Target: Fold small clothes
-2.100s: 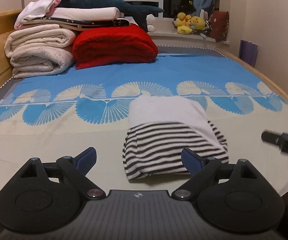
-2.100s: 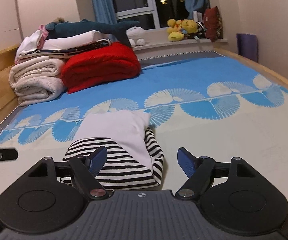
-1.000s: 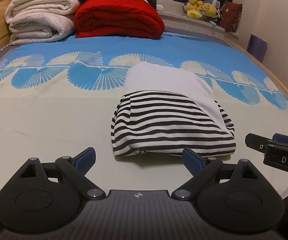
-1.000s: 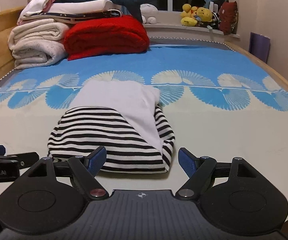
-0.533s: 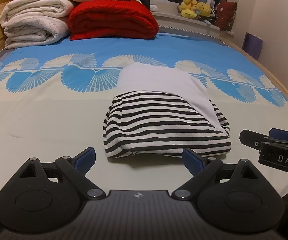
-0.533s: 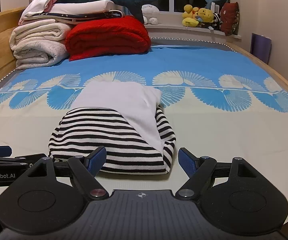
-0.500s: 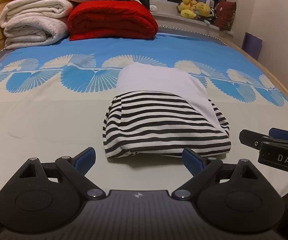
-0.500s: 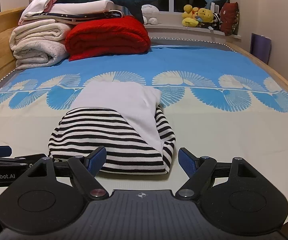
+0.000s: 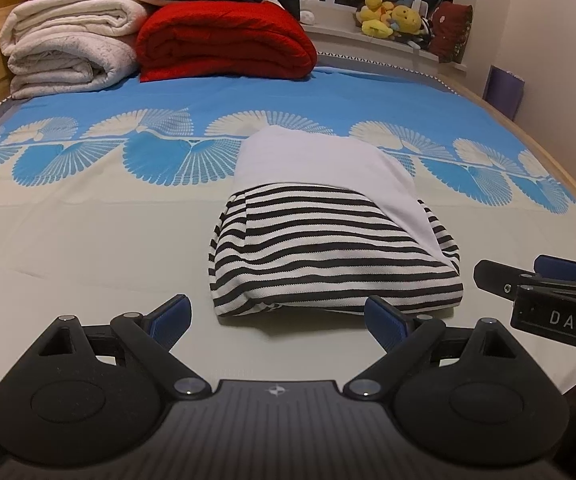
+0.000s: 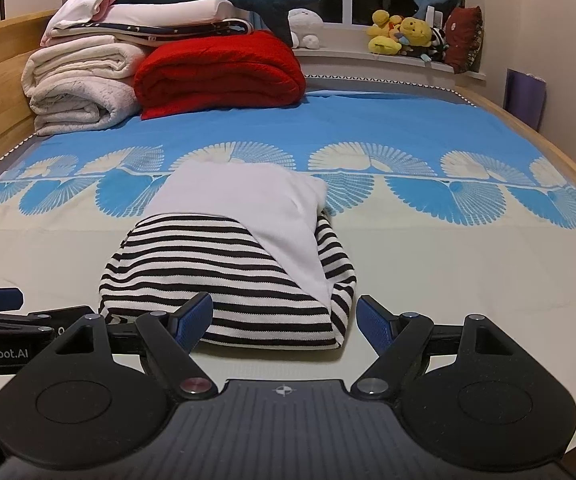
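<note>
A folded striped shirt (image 9: 328,256) with a white panel is lying in the middle of the left wrist frame, on the cream part of the bedspread (image 9: 87,240). The left gripper (image 9: 277,318) is hovering at the bottom of the frame with its fingers spread wide and holding nothing, the shirt's near edge just beyond its tips. In the right wrist view the right gripper (image 10: 283,318) is likewise standing wide and empty, its left fingertip overlapping the shirt's near edge in the picture. A red blanket (image 10: 219,72) and white blankets (image 10: 79,84) are sitting piled at the upper left.
</note>
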A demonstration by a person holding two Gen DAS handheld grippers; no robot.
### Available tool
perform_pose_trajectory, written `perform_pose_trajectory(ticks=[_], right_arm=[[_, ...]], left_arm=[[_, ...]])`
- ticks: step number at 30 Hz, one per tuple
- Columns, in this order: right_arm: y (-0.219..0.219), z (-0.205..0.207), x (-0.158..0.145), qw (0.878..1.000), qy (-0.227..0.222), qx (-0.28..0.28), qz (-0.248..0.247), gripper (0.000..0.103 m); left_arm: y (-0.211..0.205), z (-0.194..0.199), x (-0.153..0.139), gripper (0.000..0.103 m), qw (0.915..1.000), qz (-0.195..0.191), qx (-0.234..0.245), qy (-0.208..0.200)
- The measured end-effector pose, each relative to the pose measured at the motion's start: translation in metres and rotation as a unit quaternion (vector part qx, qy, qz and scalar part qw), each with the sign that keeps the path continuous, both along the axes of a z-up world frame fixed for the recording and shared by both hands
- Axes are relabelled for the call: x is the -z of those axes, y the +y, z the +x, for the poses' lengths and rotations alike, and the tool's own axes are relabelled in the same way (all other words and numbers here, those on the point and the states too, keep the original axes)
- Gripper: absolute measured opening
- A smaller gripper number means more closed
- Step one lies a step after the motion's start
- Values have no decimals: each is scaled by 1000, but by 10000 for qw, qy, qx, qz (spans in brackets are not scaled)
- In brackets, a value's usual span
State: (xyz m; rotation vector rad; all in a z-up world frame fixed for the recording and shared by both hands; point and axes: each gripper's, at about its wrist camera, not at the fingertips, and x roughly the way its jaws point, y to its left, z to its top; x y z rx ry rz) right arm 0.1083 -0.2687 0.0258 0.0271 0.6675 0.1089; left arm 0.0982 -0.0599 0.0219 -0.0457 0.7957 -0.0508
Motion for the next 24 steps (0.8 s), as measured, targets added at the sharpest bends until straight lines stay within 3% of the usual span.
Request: perform_pose_trajectory(ticks=[24], right_arm=[[0, 0, 0, 10000, 7, -4, -5, 80]], left_arm=[[-1, -1, -1, 96, 10000, 2, 17, -17]])
